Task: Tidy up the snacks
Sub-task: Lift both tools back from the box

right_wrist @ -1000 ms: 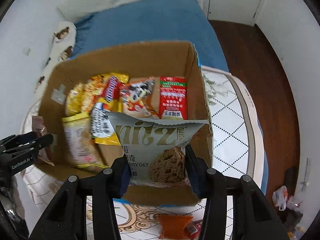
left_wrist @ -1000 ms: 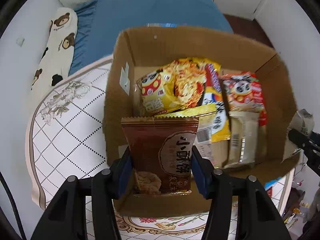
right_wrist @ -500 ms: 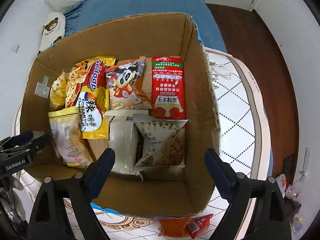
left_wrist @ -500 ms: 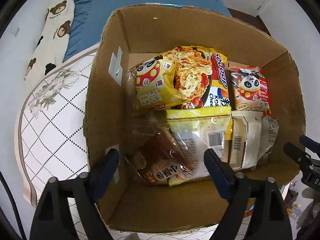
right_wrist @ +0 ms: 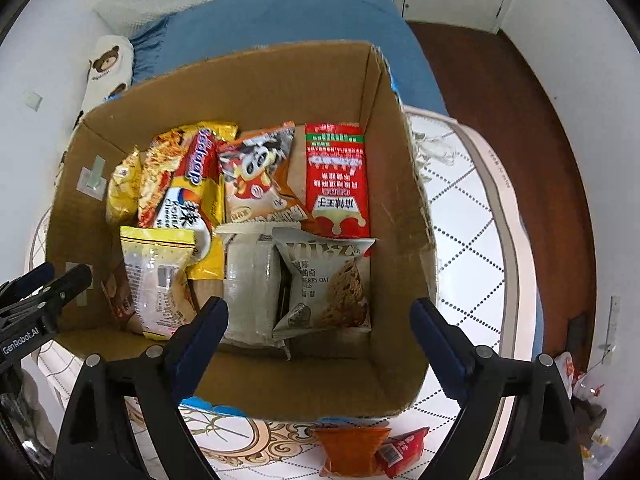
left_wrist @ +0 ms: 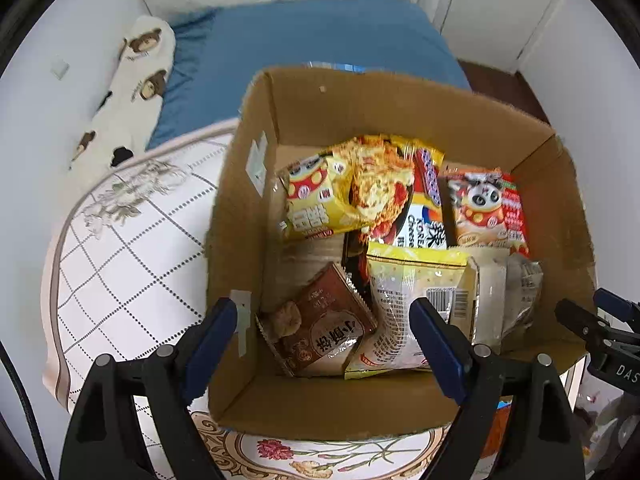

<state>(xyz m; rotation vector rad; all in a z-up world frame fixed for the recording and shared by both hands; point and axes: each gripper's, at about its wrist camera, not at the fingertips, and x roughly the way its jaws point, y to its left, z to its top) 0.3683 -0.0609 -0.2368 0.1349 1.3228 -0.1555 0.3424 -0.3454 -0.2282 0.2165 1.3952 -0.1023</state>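
A cardboard box stands on the round table and holds several snack packets. A brown biscuit packet lies at its near left corner. A grey oat-cookie packet lies near the right wall. My left gripper is open and empty above the box's near left edge. My right gripper is open and empty above the near edge. Each gripper shows at the edge of the other's view, the right one and the left one.
An orange packet and a red packet lie on the patterned tablecloth in front of the box. A blue bed with a bear-print pillow is behind. Dark wood floor lies to the right.
Both grippers opened and let their packets drop into the box: the brown one at the left, the oat one at the right. Both grippers then pulled back a little.
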